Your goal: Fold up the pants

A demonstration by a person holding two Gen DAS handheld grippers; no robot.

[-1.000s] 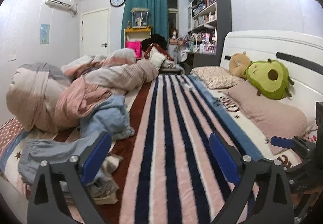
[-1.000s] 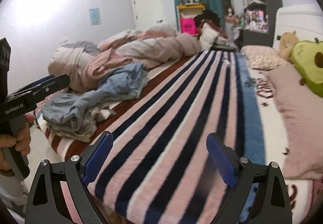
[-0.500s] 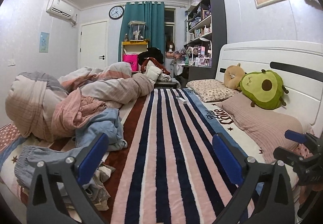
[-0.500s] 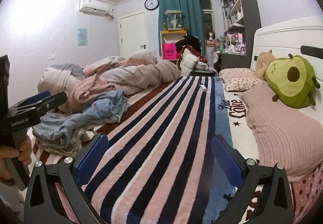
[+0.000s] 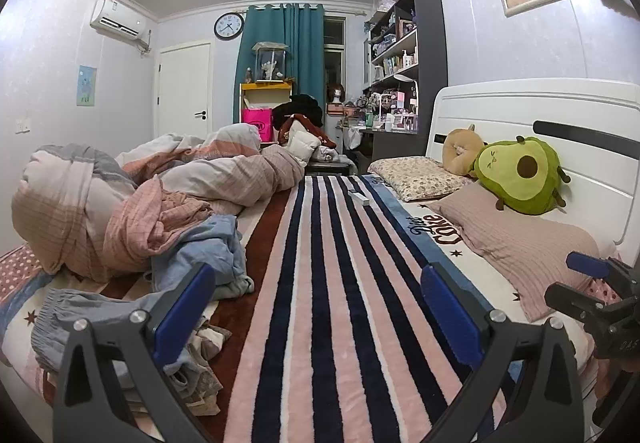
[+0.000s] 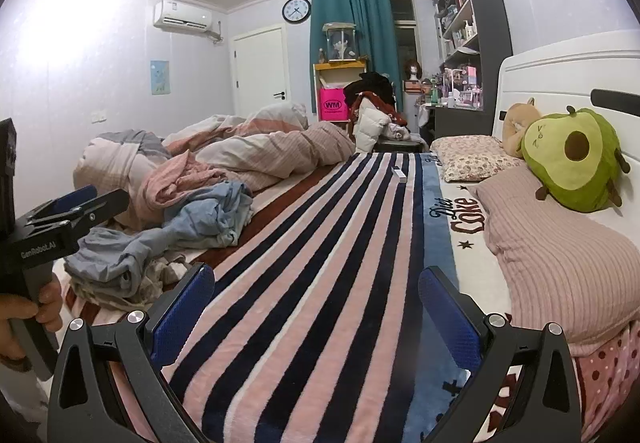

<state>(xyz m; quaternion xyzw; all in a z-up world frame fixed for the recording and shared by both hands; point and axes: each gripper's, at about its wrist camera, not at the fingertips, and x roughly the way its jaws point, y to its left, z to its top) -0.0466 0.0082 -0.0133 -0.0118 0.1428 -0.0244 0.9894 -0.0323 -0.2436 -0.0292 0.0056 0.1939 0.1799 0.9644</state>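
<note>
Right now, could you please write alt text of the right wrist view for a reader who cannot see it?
The open right tongs, holding nothing, hover over a pink-and-navy striped blanket on a bed. To the left lies a heap of grey-blue clothes beside a rumpled duvet; the left tongs show at the left edge. An avocado plush sits on pillows at right.

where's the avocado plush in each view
Left wrist view: the avocado plush sits right of centre, against the white headboard, on the ribbed pink pillow.
Right wrist view: the avocado plush is at the far right, larger, on the same pillow.
Shared landmark: the wall clock beside the teal curtain.
</note>
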